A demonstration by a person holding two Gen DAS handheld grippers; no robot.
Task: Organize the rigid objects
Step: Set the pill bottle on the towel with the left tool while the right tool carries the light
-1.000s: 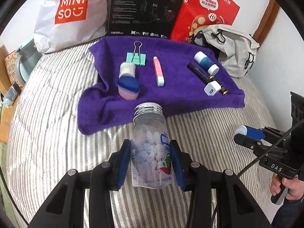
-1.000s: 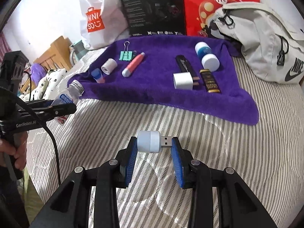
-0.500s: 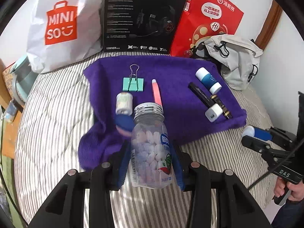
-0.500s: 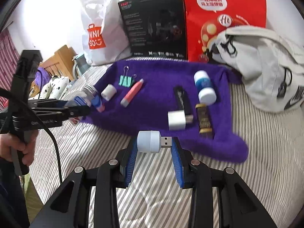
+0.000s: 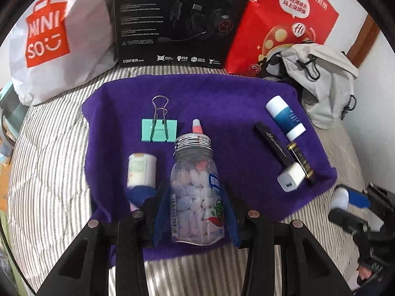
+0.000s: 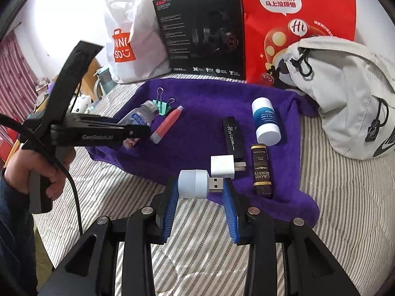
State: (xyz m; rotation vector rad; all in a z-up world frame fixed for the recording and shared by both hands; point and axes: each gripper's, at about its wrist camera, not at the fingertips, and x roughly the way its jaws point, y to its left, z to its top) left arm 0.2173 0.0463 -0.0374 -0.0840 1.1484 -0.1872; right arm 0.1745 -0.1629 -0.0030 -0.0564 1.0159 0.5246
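Right up close on the left side, the left tongs [image 5: 195, 212] are pinching a clear mint bottle [image 5: 196, 192] by its sides, silver cap pointing away, and it's hovering over the near edge of the purple towel [image 5: 222, 103] that's lying on the striped bed [image 5: 49, 162]. Over on the right, the right tongs [image 6: 201, 202] are squeezing a little white USB light [image 6: 195, 183], plug sticking out sideways, right at the towel's front edge and just beside a white charger plug [image 6: 222, 165]. Next to that charger, a brown Grand Reserve tube [image 6: 261, 170] and a black Horizon stick [image 6: 232, 138] are lying side by side, with a blue-and-white tube [image 6: 265, 122] a bit further back. Toward the left of the towel, a small white roll [image 5: 142, 170] is sitting near the bottle, with something blue and pink half hidden just below it. Further out, a pink-and-white pen [image 6: 166, 124] and a mint green binder clip [image 5: 159, 129] are resting mid-towel. Way at the back, a white Miniso bag [image 5: 54, 39], a black headset box [image 5: 177, 19], a red paper bag [image 5: 284, 24] and a grey backpack [image 6: 345, 93] are leaning along the wall.
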